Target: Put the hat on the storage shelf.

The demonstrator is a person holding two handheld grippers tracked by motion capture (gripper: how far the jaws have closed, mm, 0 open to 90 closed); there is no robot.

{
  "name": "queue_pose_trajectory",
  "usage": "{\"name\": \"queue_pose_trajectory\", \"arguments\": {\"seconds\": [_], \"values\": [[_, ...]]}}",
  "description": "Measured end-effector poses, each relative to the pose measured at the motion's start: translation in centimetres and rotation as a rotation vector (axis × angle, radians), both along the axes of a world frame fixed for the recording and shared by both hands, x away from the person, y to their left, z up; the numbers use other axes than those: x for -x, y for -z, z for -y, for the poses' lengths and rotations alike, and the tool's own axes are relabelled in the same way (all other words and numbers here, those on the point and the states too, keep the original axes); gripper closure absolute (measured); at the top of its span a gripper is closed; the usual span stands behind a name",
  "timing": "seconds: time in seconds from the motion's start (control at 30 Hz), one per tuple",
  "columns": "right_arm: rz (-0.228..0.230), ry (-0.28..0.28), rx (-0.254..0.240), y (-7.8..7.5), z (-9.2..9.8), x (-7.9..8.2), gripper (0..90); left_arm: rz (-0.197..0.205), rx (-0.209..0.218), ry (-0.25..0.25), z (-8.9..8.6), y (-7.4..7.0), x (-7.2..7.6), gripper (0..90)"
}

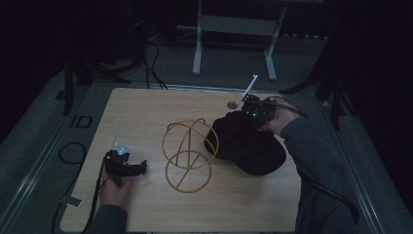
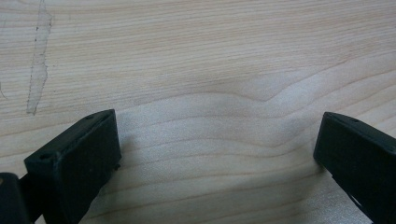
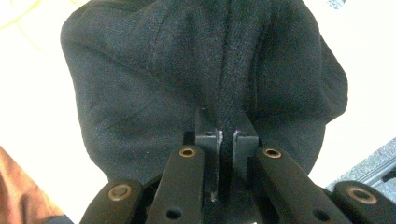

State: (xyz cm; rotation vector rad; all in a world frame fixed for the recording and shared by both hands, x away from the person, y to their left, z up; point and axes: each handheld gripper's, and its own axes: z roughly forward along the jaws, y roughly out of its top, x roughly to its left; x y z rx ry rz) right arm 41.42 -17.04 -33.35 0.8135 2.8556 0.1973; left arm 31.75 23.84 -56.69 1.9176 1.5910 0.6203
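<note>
R tool (image 1: pixel 242 113) pinched tight on black cap (image 1: pixel 248 144), long axis toward near-right; L tool (image 1: pixel 138 168) agape, empty

The fold of the black knit hat (image 3: pixel 224 84) disappears between the pads of the right gripper (image 3: pixel 227 140), so its edge is hidden there. Beyond those fingertips, the hat's top is cut off by the frame. In the dim high view, a small grey object (image 1: pixel 232 104) just beyond the gripper is perhaps a disc.
</note>
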Motion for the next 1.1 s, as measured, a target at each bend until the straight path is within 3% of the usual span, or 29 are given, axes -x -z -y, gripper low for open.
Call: {"name": "queue_pose_trajectory", "arguments": {"seconds": [0.53, 1.1], "values": [[0.04, -0.015, 0.013, -2.7, 0.3, 0.4, 85.8, -0.002, -0.002, 0.002, 0.0, 0.0, 0.0, 0.1], [0.051, -0.046, 0.025, -5.1, 0.4, 0.9, 85.8, 0.003, 0.001, -0.001, 0.0, 0.0, 0.0, 0.1]]}}
